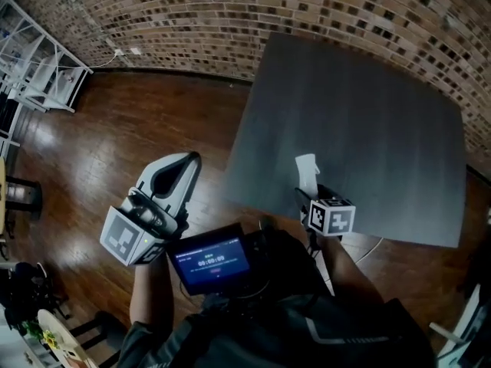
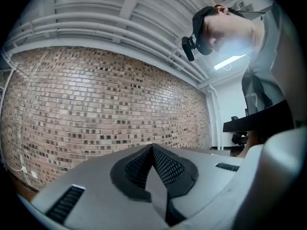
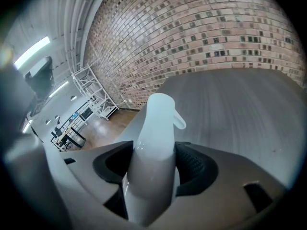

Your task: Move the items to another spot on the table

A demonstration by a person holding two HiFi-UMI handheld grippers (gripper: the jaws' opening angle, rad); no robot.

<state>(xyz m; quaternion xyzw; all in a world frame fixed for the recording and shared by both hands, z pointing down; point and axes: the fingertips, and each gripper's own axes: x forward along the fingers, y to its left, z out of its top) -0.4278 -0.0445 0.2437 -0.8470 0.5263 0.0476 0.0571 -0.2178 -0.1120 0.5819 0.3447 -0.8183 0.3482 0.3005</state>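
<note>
The white rack (image 1: 42,75) stands far left by the brick wall (image 1: 230,21). My left claw (image 1: 186,161) hangs over the wood floor (image 1: 100,159), off the table's left edge. In the left gripper view, the left claw (image 2: 153,152) points up at the wall and ceiling. Its jaws are narrow, with the pads meeting and nothing between them. A small screen (image 1: 211,263) sits at my chest between the two grippers.

My right claw (image 1: 309,196) is to the right, over the near part of the table (image 1: 383,129). In the right gripper view, the right claw (image 3: 153,164) stands wide and holds the bottle (image 3: 158,123), with both pads pressing on its body. The bottle (image 1: 307,169) is white with a small lip at its top, and it sticks out past the jaws toward the wall. It appears above the table's near left part. I cannot tell whether its base touches the table.
</note>
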